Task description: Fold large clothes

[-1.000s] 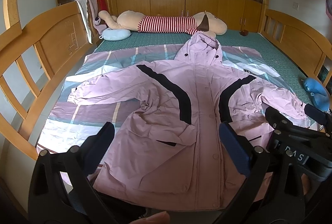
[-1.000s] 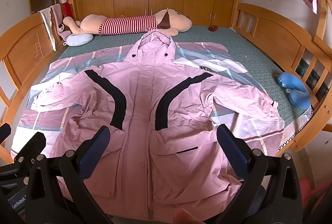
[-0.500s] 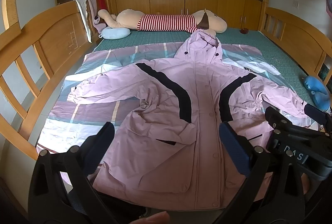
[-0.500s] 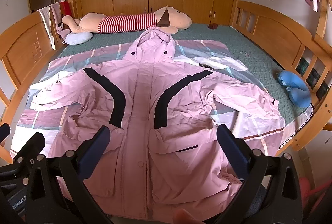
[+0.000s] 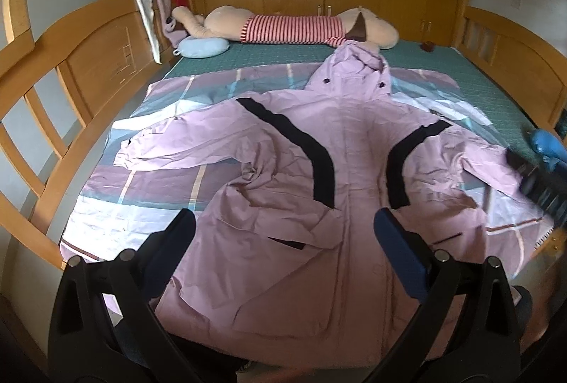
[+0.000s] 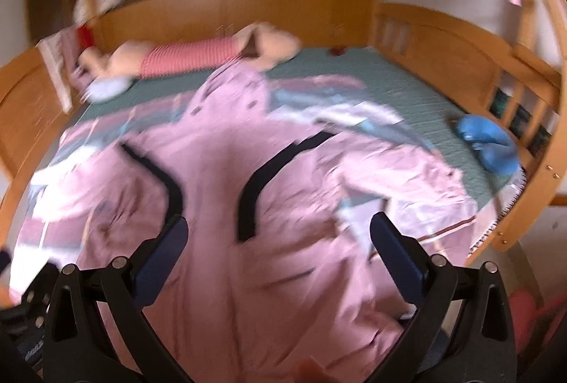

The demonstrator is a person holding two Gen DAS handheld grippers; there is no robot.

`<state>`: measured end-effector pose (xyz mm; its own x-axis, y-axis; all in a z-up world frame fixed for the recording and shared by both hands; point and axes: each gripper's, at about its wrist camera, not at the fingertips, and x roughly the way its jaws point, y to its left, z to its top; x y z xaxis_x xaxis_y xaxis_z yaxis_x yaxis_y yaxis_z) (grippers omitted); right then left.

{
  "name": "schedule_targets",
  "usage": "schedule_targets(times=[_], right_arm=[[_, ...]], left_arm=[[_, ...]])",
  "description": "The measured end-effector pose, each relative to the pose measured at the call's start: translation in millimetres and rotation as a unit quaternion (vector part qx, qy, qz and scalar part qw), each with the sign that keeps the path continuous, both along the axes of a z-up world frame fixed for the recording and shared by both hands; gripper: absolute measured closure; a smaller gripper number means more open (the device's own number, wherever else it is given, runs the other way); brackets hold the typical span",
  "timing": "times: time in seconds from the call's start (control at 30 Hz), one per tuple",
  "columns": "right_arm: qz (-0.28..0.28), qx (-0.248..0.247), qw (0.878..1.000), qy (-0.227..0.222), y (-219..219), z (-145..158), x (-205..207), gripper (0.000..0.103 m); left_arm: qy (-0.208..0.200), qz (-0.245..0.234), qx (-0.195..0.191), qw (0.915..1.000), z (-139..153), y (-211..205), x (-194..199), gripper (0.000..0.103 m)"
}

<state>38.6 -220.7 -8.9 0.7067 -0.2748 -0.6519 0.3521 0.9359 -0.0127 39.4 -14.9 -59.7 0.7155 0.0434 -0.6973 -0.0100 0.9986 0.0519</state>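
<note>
A pink jacket (image 5: 347,177) lies face up on the striped sheet (image 5: 149,184) of the wooden-framed bed (image 5: 88,64), hood toward the far headboard where a long plush toy (image 5: 290,28) stretches across, hem hanging near the edge closest to the person. Its long axis runs straight away from both grippers, collar far, hem near. The left gripper (image 5: 283,241) hovers above the lower left front panel with its jaws spread wide and nothing between them; the right gripper (image 6: 278,241) hangs likewise over the lower right panel, jaws apart and empty, though that view is smeared with motion blur. The left sleeve (image 5: 184,149) reaches out toward the left rail, well apart from the left gripper; the right sleeve (image 6: 418,177) runs toward a blue soft toy (image 6: 485,145) by the right rail. Each sleeve looks nearer to the gripper on its own side, so I'd guess a first fold brings a sleeve or a side panel inward across that lengthwise axis.
</note>
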Motion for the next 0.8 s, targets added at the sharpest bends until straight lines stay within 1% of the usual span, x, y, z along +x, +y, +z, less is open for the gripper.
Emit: schedule_targets(times=[0.1,0.17,0.27,0.3,0.33,0.37,0.4,0.43,0.5,0.53,0.57,0.6,0.63,0.67,0.7,0.73,0.77,0.8], right_arm=[[-0.023,0.008,1.000,-0.011,-37,-10,21,0.001],[-0.051,0.015,0.999,-0.011,-62,-21,37,0.001],[-0.099,0.012,0.994,-0.038,-100,-38,58,0.001],[-0.112,0.009,0.993,-0.039,-110,-44,67,0.001],[-0.120,0.016,0.992,-0.033,-125,-54,79,0.001],[-0.128,0.034,0.991,-0.019,-142,-66,92,0.001],[-0.140,0.057,0.988,-0.003,-157,-80,104,0.001],[-0.154,0.092,0.984,0.006,-177,-98,113,0.001],[-0.176,0.132,0.976,0.002,-202,-128,119,0.004],[-0.195,0.148,0.970,0.009,-218,-149,121,0.004],[-0.208,0.162,0.964,0.023,-224,-162,122,0.004],[-0.226,0.203,0.951,0.051,-235,-181,125,0.004],[-0.241,0.288,0.925,0.068,-252,-206,127,0.004],[-0.246,0.325,0.910,0.068,-260,-218,127,0.004],[-0.256,0.357,0.895,0.078,-269,-233,131,0.004],[-0.255,0.364,0.891,0.087,-274,-240,136,0.004],[-0.251,0.374,0.888,0.093,-280,-248,143,0.004],[-0.248,0.379,0.887,0.084,-285,-250,148,0.004]], left_arm=[[0.014,-0.006,-0.005,0.9999,-12,-1,16,0.002],[0.021,-0.010,-0.009,0.9997,-22,-4,30,0.002],[0.023,-0.003,0.002,0.9997,-36,-6,55,0.002],[0.025,-0.007,0.003,0.9997,-41,-8,65,0.002],[0.027,-0.011,0.005,0.9996,-44,-10,74,0.002],[0.026,-0.017,0.009,0.9995,-46,-13,85,0.002],[0.017,-0.026,0.018,0.9993,-48,-17,99,0.002],[0.005,-0.033,0.028,0.9991,-49,-19,109,0.002],[-0.020,-0.037,0.063,0.9971,-50,-24,132,0.002],[-0.025,-0.034,0.075,0.9963,-51,-25,144,0.002],[-0.030,-0.026,0.085,0.9956,-53,-26,158,0.003],[-0.035,-0.017,0.088,0.9954,-56,-25,171,0.006],[-0.035,-0.009,0.085,0.9957,-60,-25,181,0.007],[-0.032,-0.003,0.080,0.9963,-66,-23,190,0.007],[-0.025,0.000,0.071,0.9971,-74,-21,196,0.007],[-0.007,-0.004,0.061,0.9981,-87,-19,201,0.007],[0.020,-0.015,0.059,0.9980,-100,-19,204,0.006],[0.055,-0.032,0.060,0.9962,-115,-20,206,0.006]])
